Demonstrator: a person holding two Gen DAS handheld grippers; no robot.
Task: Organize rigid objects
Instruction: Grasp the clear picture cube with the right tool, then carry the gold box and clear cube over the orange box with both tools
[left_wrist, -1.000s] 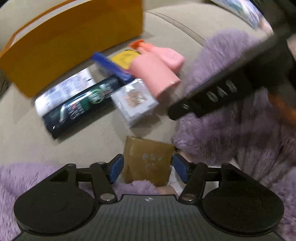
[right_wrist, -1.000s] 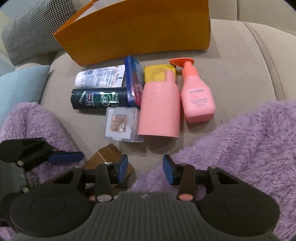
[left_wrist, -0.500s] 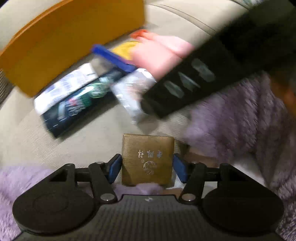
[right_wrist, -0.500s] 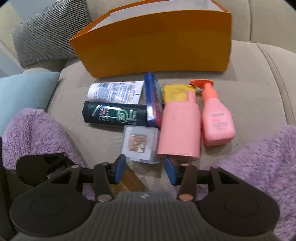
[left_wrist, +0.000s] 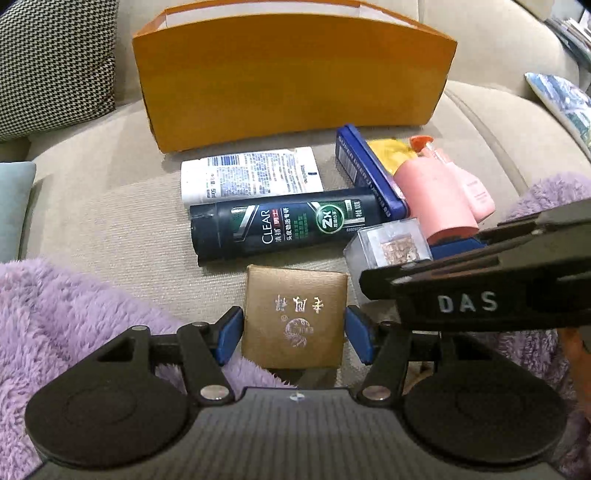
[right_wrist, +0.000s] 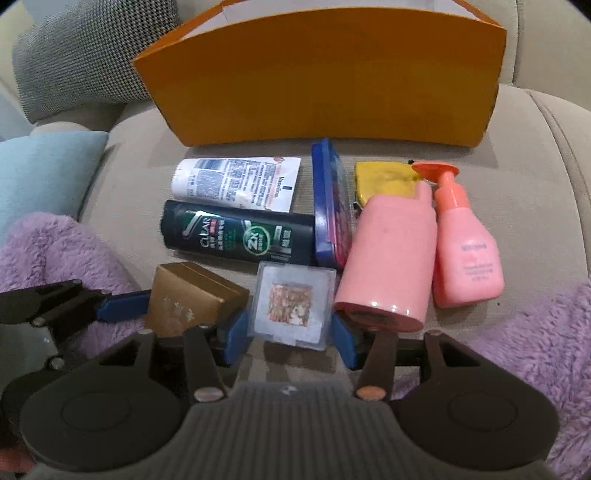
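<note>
My left gripper (left_wrist: 294, 334) is shut on a small gold box (left_wrist: 295, 317) with silver characters, held just in front of the dark CLEAR shampoo bottle (left_wrist: 284, 227). The gold box also shows in the right wrist view (right_wrist: 188, 299). My right gripper (right_wrist: 290, 338) stands open with its fingers on either side of a clear plastic case (right_wrist: 291, 308), not closed on it. The same case shows in the left wrist view (left_wrist: 388, 249). An orange open box (right_wrist: 325, 77) stands at the back of the sofa seat.
On the beige sofa seat (right_wrist: 129, 177) lie a white Vaseline tube (right_wrist: 236, 182), a blue flat case on edge (right_wrist: 330, 206), a yellow pouch (right_wrist: 384, 179), a pink cylinder container (right_wrist: 391, 258) and a pink pump bottle (right_wrist: 461, 243). A purple fluffy blanket (right_wrist: 517, 350) lies left and right.
My left gripper has carried the gold box forward off the blanket toward the shampoo bottle. My right gripper has moved forward until its open fingers straddle the clear case.
</note>
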